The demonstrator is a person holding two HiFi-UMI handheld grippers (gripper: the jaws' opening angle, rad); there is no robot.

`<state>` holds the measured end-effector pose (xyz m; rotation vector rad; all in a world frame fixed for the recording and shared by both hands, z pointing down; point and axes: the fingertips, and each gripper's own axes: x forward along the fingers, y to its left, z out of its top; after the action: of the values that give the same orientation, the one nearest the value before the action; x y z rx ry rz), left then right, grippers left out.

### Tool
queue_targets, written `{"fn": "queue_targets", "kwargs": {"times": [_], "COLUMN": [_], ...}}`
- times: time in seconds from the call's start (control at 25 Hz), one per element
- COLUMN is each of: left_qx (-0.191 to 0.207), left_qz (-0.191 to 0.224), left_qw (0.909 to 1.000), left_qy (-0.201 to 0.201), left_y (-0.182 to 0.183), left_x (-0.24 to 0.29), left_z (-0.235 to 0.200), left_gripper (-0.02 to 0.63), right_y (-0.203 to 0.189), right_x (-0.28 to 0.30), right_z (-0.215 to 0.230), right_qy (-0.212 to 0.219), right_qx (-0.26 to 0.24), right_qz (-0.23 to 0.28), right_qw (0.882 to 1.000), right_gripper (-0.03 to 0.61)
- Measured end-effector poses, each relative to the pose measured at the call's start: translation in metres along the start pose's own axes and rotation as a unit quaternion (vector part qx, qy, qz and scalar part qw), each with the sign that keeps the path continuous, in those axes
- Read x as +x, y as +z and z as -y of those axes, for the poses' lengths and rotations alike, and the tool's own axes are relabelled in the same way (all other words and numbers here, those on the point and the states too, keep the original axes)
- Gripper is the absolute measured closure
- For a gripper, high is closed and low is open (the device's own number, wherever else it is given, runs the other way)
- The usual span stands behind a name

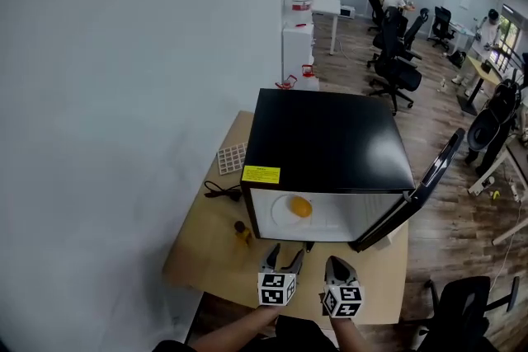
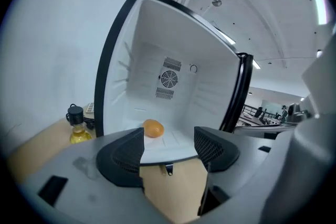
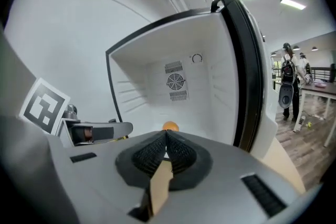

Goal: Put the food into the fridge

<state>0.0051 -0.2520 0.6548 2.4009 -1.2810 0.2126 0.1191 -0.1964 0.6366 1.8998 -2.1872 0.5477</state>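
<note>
A small black fridge (image 1: 330, 140) stands on the wooden table (image 1: 206, 247) with its door (image 1: 421, 190) swung open to the right. An orange food item (image 1: 300, 208) lies on the white floor inside the fridge (image 2: 153, 128) (image 3: 169, 126). My left gripper (image 1: 283, 260) hovers just in front of the fridge opening, open, with nothing between its jaws (image 2: 169, 152). Beside it my right gripper (image 1: 340, 266) is shut and empty, its pads pressed together (image 3: 166, 152).
A small bottle of yellow oil (image 1: 242, 233) (image 2: 79, 126) stands left of the fridge, near a black cable (image 1: 221, 191) and a white grid tray (image 1: 233, 157). The left side is bounded by a wall. Office chairs (image 1: 396, 70) and desks stand beyond. The open door blocks the right.
</note>
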Motion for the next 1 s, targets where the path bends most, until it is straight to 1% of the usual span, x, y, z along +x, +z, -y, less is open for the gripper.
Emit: {"fn": "queue_targets", "kwargs": {"times": [0.08,0.16,0.24,0.44,0.52,0.6,0.64,0.72,0.8,0.84,0.92,1.0], "left_qx": [-0.008,-0.008,-0.005,-0.014,-0.028,-0.05,-0.055,-0.047,-0.025,-0.011,0.015,0.032], "left_qz": [0.005,0.016,0.017,0.014,0.017,0.027,0.036,0.054,0.072,0.081,0.097,0.111], "left_qw": [0.9999,0.9996,0.9994,0.9981,0.9973,0.9957,0.995,0.9946,0.9942,0.9937,0.9924,0.9915], "left_qy": [-0.012,-0.02,-0.028,-0.058,-0.066,-0.073,-0.075,-0.075,-0.076,-0.076,-0.073,-0.059], "left_y": [0.004,0.009,0.008,-0.001,-0.003,-0.004,-0.003,0.0,0.007,0.012,0.024,0.037], "left_x": [-0.03,-0.065,-0.098,-0.164,-0.186,-0.205,-0.214,-0.233,-0.25,-0.257,-0.269,-0.28], "left_z": [0.01,0.02,0.03,0.054,0.059,0.062,0.064,0.068,0.073,0.076,0.083,0.083], "left_gripper": [0.337,0.337,0.337,0.339,0.339,0.345,0.364,0.441,0.534,0.561,0.581,0.585], "right_y": [0.002,0.003,0.002,0.004,0.006,0.006,0.005,0.004,0.004,0.005,0.008,0.014], "right_x": [-0.026,-0.053,-0.079,-0.13,-0.15,-0.167,-0.174,-0.19,-0.205,-0.211,-0.222,-0.227], "right_z": [-0.007,-0.011,-0.015,-0.033,-0.047,-0.061,-0.068,-0.08,-0.092,-0.097,-0.104,-0.11], "right_qy": [-0.002,-0.008,-0.015,-0.026,-0.028,-0.026,-0.024,-0.018,-0.009,-0.004,0.006,0.018], "right_qx": [0.013,0.023,0.023,0.013,0.01,-0.005,-0.014,-0.028,-0.035,-0.038,-0.047,-0.05], "right_qz": [0.01,0.019,0.024,0.042,0.055,0.059,0.058,0.058,0.061,0.061,0.063,0.07], "right_qw": [1.0,1.0,0.999,0.999,0.998,0.998,0.998,0.998,0.998,0.997,0.997,0.996], "right_gripper": [0.518,0.518,0.518,0.518,0.518,0.518,0.518,0.518,0.518,0.518,0.518,0.518]}}
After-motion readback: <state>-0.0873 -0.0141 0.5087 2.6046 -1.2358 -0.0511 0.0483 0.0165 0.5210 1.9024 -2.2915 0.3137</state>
